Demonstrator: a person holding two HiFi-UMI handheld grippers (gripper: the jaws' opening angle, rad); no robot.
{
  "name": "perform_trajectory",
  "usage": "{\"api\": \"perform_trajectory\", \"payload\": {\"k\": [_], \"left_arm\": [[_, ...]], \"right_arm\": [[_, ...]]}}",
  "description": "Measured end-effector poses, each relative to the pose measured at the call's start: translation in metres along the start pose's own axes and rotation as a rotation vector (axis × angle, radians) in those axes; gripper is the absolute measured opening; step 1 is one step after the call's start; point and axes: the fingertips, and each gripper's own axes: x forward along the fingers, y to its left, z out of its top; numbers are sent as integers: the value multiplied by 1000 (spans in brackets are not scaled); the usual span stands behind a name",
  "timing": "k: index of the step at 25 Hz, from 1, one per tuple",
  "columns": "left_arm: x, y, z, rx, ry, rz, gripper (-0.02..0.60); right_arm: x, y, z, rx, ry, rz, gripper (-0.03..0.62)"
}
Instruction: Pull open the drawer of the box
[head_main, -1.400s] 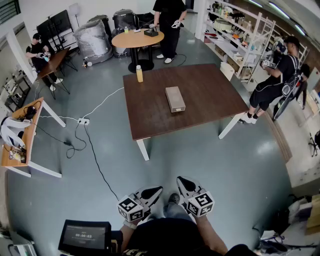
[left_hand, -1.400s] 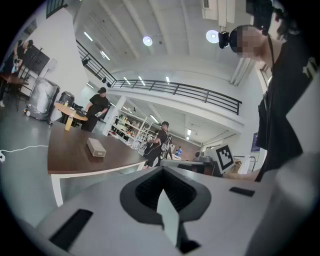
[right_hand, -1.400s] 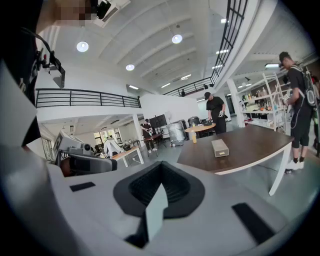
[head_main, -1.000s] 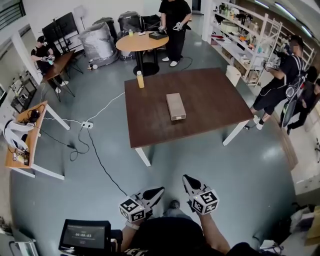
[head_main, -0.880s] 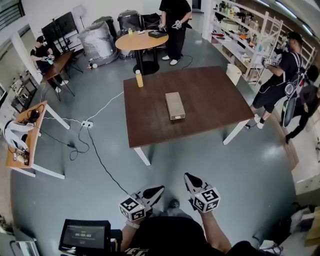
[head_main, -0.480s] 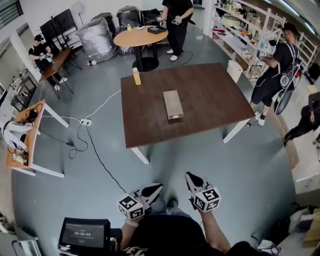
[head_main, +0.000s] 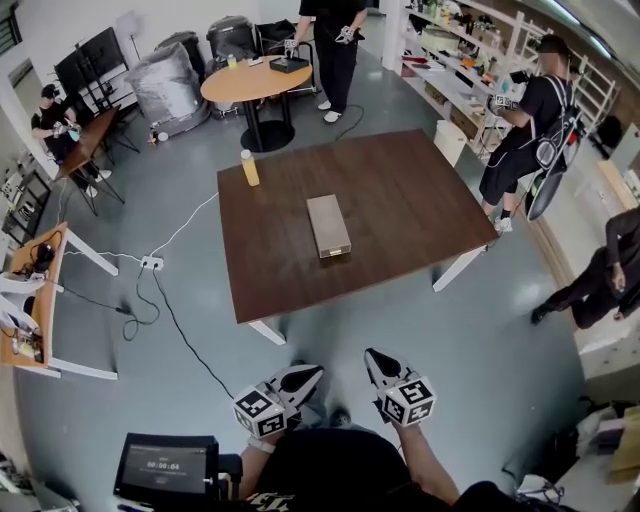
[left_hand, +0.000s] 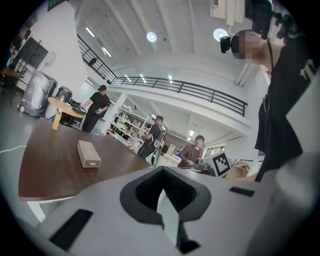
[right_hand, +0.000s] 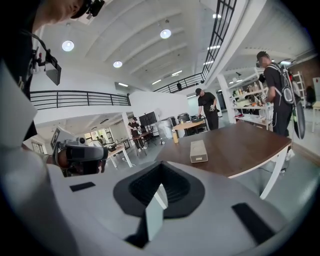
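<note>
Head view of a workshop floor, with both handheld grippers low in the frame and well short of the work surface. Left gripper (head_main: 312, 373) and right gripper (head_main: 371, 356) point forward side by side toward the dark brown table (head_main: 410, 190), each carrying its marker cube at the rear. In the left gripper view the two jaws meet along a single seam with nothing between them; the right gripper view shows the same, jaws pressed together and empty. The box (head_main: 328, 225), a long grey-beige block, lies near the middle of the table with one short end turned toward the person. That end carries the drawer (head_main: 335, 251), whose front has a small handle and appears flush with the box, though it is small at this range. Both gripper views look across open floor at the box (left_hand: 88, 153) and at its drawer face (right_hand: 199, 159), so neither gripper touches it. A yellow bottle (head_main: 250, 168) stands upright at the table's far left corner, well apart from the box. Beyond it is a round wooden table (head_main: 250, 82) with a person in black (head_main: 330, 40) beside it. Another person (head_main: 520, 135) stands off the right edge of the dark table, near shelving. A white cable (head_main: 180, 228) trails across the grey floor to the left.
</note>
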Motion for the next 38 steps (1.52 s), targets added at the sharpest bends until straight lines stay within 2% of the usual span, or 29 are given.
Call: {"api": "perform_trajectory", "payload": {"k": [8, 12, 18, 23, 31, 38], "left_arm": [[26, 72, 51, 17, -10, -30, 0], [24, 106, 73, 14, -15, -37, 0], [16, 153, 82, -10, -20, -12, 0], [11, 192, 84, -17, -14, 16, 0], [17, 212, 99, -22, -11, 34, 0], [31, 242, 97, -28, 17, 104, 0]], "right_arm": [[76, -27, 56, -49, -23, -21, -12], [114, -26, 76, -55, -25, -26, -12], [154, -24, 70, -63, 22, -25, -12], [182, -26, 71, -49, 14, -31, -12], [206, -42, 69, -32, 59, -59, -12], [235, -68, 64, 2, 82, -35, -12]]}}
